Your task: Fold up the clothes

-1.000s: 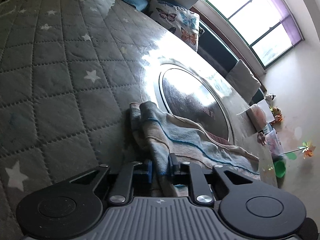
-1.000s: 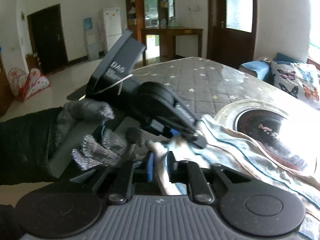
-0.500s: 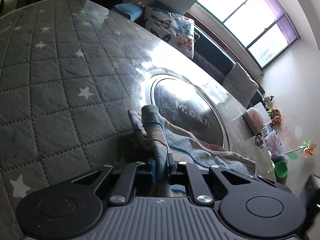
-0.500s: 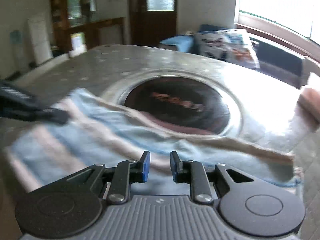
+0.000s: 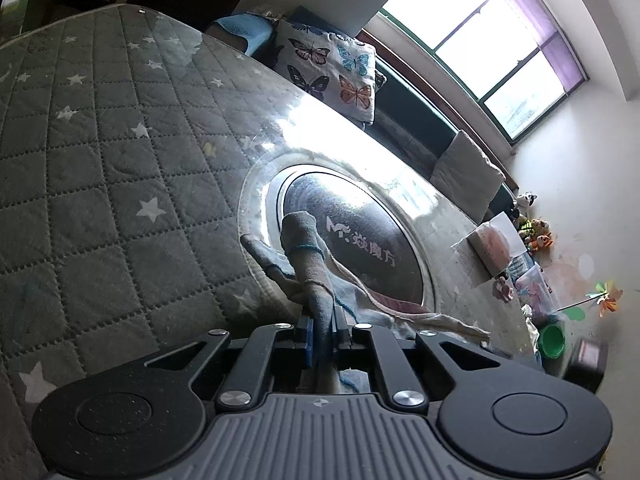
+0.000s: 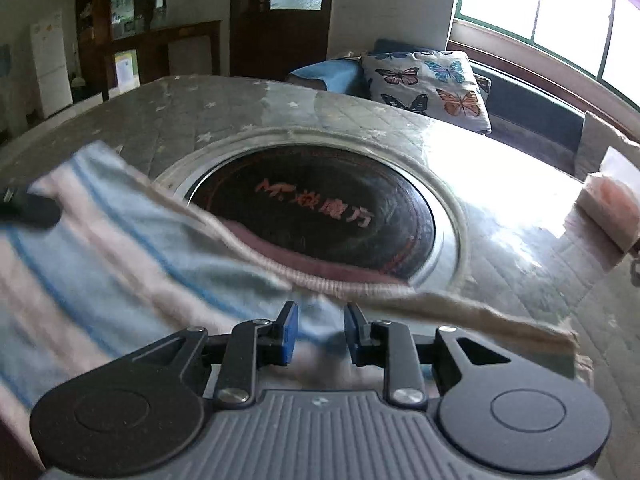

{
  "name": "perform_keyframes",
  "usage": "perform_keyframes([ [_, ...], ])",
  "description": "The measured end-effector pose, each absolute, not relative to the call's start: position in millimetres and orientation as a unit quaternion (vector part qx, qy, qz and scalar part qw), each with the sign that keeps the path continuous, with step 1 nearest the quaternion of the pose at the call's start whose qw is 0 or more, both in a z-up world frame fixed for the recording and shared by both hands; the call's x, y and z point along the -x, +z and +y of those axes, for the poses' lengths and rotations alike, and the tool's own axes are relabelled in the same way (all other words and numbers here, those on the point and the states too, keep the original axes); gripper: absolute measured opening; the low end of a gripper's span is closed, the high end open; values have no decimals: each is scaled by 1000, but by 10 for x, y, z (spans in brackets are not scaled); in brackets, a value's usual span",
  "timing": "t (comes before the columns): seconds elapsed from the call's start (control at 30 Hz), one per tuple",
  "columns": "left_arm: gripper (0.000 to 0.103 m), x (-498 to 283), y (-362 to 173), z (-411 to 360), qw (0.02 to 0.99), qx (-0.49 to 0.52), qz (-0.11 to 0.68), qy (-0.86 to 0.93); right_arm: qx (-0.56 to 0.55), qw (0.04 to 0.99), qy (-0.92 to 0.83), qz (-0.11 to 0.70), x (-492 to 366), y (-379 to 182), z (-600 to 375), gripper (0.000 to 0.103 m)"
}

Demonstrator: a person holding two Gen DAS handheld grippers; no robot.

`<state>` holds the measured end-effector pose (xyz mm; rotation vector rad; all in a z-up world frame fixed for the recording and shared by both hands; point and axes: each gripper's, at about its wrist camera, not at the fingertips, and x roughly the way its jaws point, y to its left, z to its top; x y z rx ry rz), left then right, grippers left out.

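Your left gripper [image 5: 322, 334] is pinched tight on a bunched corner of the soft pink-and-blue striped cloth garment [image 6: 120, 264], which stands up in a twisted peak ahead of the fingers; your right gripper [image 6: 317, 332] hangs with its jaws parted and nothing between them, just over the cloth's near edge. The garment lies spread across the grey quilted star-patterned desk [image 5: 100, 160], its beige hem draped over the rim of the round dark glass panel [image 6: 320, 216] set in the top; whether it lies single or already doubled, I cannot tell. With only one corner held, a pull could drag the whole piece askew; the glass is probably slick, so the hem may slide rather than crease; a bunched grip risks a skewed fold.
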<state>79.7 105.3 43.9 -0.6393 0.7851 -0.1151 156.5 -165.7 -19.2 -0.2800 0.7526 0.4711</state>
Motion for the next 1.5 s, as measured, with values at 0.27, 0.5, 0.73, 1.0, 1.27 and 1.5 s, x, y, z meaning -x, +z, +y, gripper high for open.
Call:
perform_keyframes([
  [0.27, 8, -809, 737, 832, 880, 294, 366, -66, 153, 886, 244, 364, -1018, -171, -1793, 34],
  [0.5, 8, -970, 1077, 348, 889, 269, 362, -80, 159, 873, 281, 365, -594, -98, -2034, 42],
  [0.73, 8, -1272, 1183, -512, 890, 226, 382, -106, 106, 895, 256, 350, -524, 122, -2741, 47],
  [1.0, 8, -1666, 884, -1474, 870, 185, 439, -128, 47, 909, 220, 352, -615, 154, -3441, 47],
  [1.27, 8, -1789, 584, -2057, 858, 140, 475, -137, 12, 904, 212, 372, -684, -11, -3775, 47],
  [1.5, 19, -1814, 389, -2241, 849, 125, 486, -164, -3, 899, 215, 383, -710, -123, -3867, 48],
])
